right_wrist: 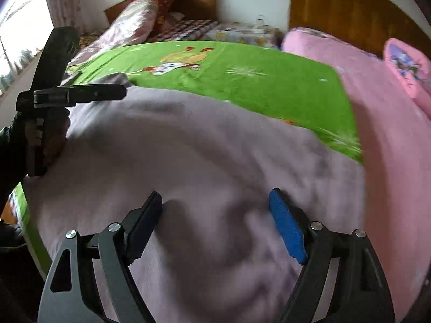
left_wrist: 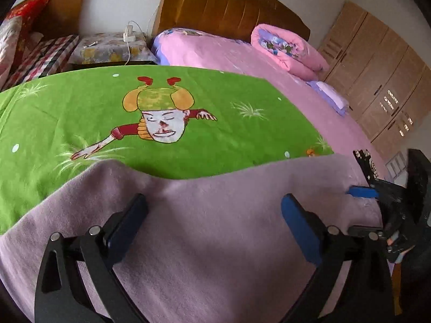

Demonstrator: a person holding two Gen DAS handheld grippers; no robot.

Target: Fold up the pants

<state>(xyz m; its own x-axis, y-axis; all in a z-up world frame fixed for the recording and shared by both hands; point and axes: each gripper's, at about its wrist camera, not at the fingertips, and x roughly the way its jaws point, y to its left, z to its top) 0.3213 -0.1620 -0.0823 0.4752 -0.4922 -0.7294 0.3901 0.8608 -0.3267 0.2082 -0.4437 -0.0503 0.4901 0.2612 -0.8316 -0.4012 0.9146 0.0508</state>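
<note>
The lilac pants [left_wrist: 215, 242] lie spread flat on a green cartoon sheet [left_wrist: 134, 123] on the bed. In the left wrist view my left gripper [left_wrist: 214, 204] hovers just above the pants, jaws wide open and empty. The right gripper [left_wrist: 361, 191] shows at the right edge, over the pants' right side. In the right wrist view the pants [right_wrist: 215, 167] fill the foreground, blurred. My right gripper [right_wrist: 215, 202] is wide open and empty above them. The left gripper [right_wrist: 107, 91] shows at the left, above the pants' far left edge.
A pink bedspread [left_wrist: 242, 56] covers the bed beyond the green sheet, with a folded pink quilt [left_wrist: 288, 48] by the wooden headboard [left_wrist: 229, 8]. A nightstand [left_wrist: 113, 47] stands at the back left. Wooden wardrobes [left_wrist: 377, 75] stand on the right.
</note>
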